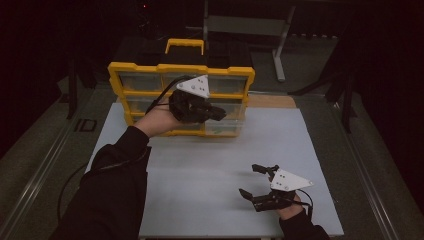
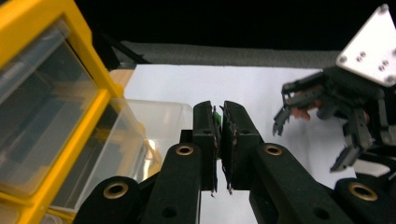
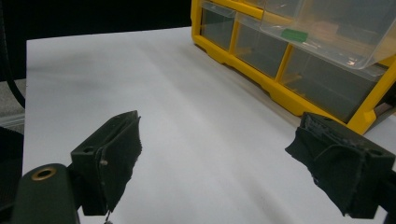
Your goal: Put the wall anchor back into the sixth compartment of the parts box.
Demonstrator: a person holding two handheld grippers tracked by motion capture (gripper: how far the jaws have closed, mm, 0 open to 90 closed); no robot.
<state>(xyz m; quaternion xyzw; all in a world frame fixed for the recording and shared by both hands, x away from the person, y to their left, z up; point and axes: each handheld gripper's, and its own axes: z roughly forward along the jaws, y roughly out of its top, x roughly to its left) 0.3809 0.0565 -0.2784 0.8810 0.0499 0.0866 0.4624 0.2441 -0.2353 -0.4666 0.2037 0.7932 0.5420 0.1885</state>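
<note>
Left tongs (image 2: 219,140), upper middle, pinch something green (image 2: 217,116), probably small; it may slip beside the drawer (image 2: 156,123). Right tongs (image 3: 233,163) are spread.

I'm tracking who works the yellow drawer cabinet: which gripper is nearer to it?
Left. The left gripper is right in front of the yellow drawer cabinet, by its pulled-out clear drawer. The right gripper hovers open over the white table, well short of it.
</note>
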